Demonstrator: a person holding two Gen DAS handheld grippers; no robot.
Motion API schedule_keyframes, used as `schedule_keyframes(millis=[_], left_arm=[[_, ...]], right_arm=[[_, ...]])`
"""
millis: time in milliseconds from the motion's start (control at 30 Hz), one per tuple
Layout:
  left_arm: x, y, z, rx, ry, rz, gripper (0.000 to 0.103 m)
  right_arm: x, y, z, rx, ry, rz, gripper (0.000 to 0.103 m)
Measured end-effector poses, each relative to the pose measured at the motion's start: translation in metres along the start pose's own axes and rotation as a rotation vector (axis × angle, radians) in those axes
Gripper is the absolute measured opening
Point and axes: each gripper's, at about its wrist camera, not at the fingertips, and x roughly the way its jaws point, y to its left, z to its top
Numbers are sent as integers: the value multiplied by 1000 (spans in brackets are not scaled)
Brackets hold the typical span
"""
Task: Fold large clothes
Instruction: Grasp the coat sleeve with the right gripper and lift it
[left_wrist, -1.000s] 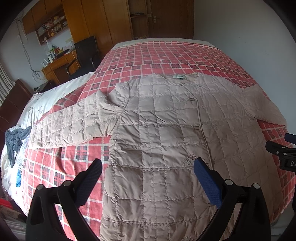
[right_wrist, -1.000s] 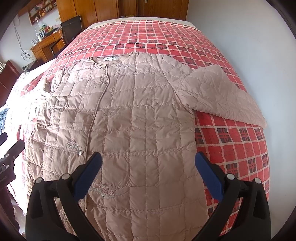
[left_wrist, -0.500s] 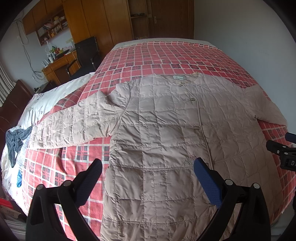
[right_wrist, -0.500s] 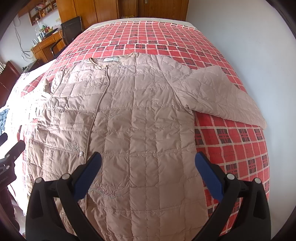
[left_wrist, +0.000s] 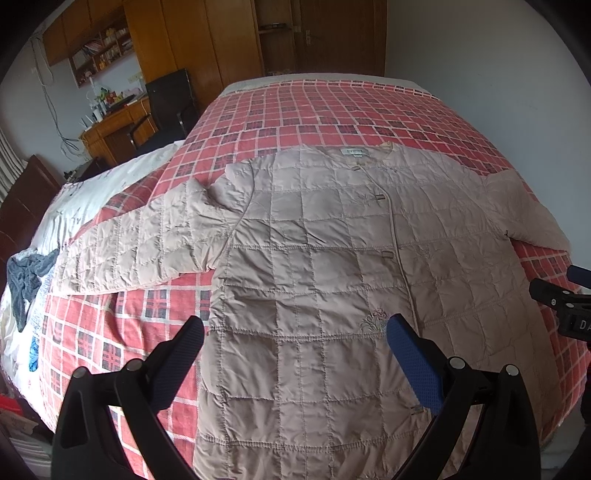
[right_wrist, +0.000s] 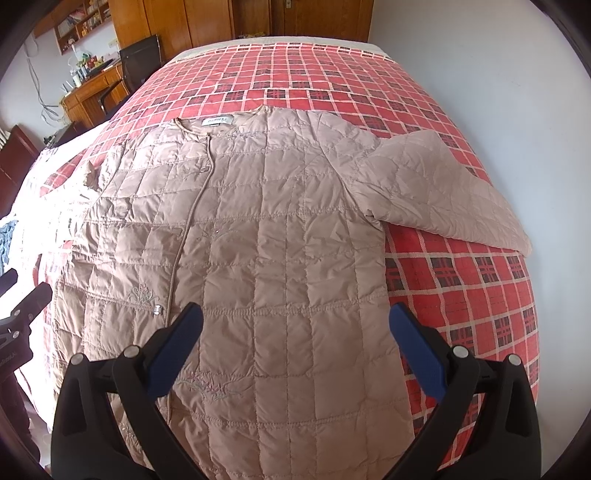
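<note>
Above the hem of the jacket (left_wrist: 314, 266), which lies flat and face-up on the bed (left_wrist: 332, 110), both the left gripper (left_wrist: 295, 354) and right gripper (right_wrist: 295, 343) stay wide apart and empty, nothing shifted, so folding has not begun.

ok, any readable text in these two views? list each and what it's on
"DA": white letters on the black body of the right claw, seen at the edge of the left wrist view; the rest is cut off.
White neck label on the beige quilted jacket: printed, too small to read.
Faint white print on the left claw's black body, right wrist view: too blurred to read.
Nothing else legible.
</note>
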Motion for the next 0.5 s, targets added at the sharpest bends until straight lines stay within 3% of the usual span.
schedule_keyframes(millis=[167, 400, 500], left_arm=[[15, -4, 17, -7, -2, -7, 99], [33, -16, 45, 12, -56, 7, 99], [41, -20, 51, -5, -42, -28, 99]], right_arm=[[23, -51, 13, 132, 27, 9, 100], [77, -188, 41, 403, 95, -92, 100], [108, -250, 45, 531, 124, -64, 99]])
